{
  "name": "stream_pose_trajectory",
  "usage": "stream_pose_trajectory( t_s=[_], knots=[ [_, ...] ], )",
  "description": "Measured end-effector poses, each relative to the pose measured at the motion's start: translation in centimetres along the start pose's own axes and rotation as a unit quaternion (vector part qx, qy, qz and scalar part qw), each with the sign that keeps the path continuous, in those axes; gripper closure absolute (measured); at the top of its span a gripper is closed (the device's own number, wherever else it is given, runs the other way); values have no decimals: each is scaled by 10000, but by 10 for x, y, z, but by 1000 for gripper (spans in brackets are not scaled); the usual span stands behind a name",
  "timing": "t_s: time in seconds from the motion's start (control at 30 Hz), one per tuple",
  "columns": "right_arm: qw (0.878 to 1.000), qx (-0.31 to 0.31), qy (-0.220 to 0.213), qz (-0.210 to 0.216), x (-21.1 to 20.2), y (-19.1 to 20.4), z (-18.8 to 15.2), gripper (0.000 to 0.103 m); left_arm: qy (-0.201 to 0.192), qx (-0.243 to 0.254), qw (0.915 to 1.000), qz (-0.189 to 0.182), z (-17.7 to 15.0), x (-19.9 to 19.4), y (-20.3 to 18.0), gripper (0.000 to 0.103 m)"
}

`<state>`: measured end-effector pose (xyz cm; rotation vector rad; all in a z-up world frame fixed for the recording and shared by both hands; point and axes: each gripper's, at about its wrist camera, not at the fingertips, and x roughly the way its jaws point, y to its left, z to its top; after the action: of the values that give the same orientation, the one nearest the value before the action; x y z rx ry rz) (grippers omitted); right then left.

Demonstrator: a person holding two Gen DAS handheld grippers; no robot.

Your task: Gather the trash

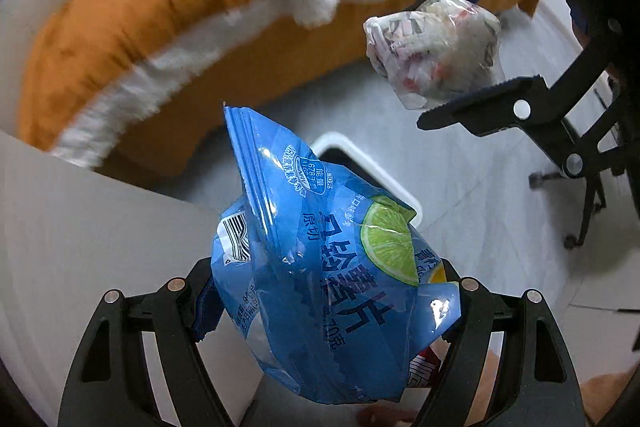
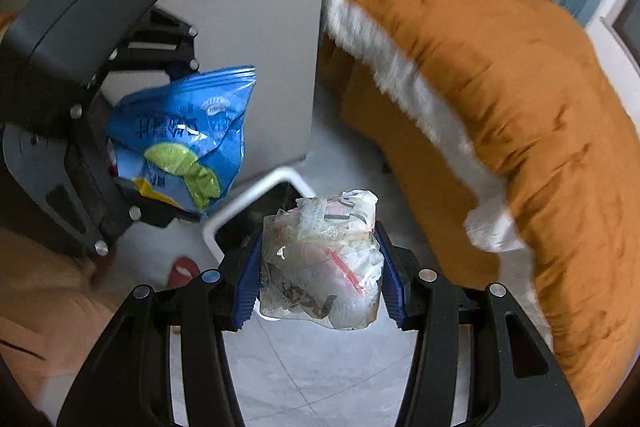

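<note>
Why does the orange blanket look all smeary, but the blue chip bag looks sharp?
Left wrist view: the orange blanket is streaked with motion blur, while the blue chip bag in the left claw is crisp. Right wrist view: the same blanket smear; the clear wrapper wad in the right claw is sharp. Fisheye bends the edges.

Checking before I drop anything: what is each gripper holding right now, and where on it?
Left gripper pinches the blue chip bag across its crumpled lower body. Right gripper clamps the clear bag of scraps by its two sides.

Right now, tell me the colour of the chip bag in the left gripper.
The chip bag is bright blue with a green lime slice printed on it; the left wrist view shows it best.
</note>
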<state>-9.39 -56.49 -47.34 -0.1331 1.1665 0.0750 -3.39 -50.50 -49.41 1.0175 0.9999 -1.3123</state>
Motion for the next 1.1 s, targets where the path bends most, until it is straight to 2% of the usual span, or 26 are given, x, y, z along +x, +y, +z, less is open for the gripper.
stream_pose_trajectory(
  t_s=[0.13,0.3,0.33,0.37,0.4,0.53,0.67,0.9,1.1],
  knots=[
    [9990,-387,187,126,60,13,-22,51,73,10,9999,-115,-10,67,3,26],
    [9952,-916,301,154,118,30,-40,49,186,76,9997,-127,-25,124,2,23],
    [9942,-1008,329,157,126,31,-43,29,176,85,9998,-107,-28,132,3,15],
    [9934,-1097,295,144,130,34,-46,3,182,97,9997,-88,-31,136,2,4],
    [9928,-1175,215,119,131,36,-49,5,171,137,9998,-38,-34,139,2,5],
    [9888,-1435,363,210,138,43,-54,5,259,446,9986,111,-42,153,3,5],
    [9890,-1399,395,254,132,44,-51,5,222,524,9982,171,-34,154,9,5],
    [9912,-1210,415,341,111,34,-37,5,125,458,9987,201,-23,120,10,5],
    [9943,-968,320,327,70,17,-21,4,24,472,9985,259,-14,79,7,5]
  ],
)
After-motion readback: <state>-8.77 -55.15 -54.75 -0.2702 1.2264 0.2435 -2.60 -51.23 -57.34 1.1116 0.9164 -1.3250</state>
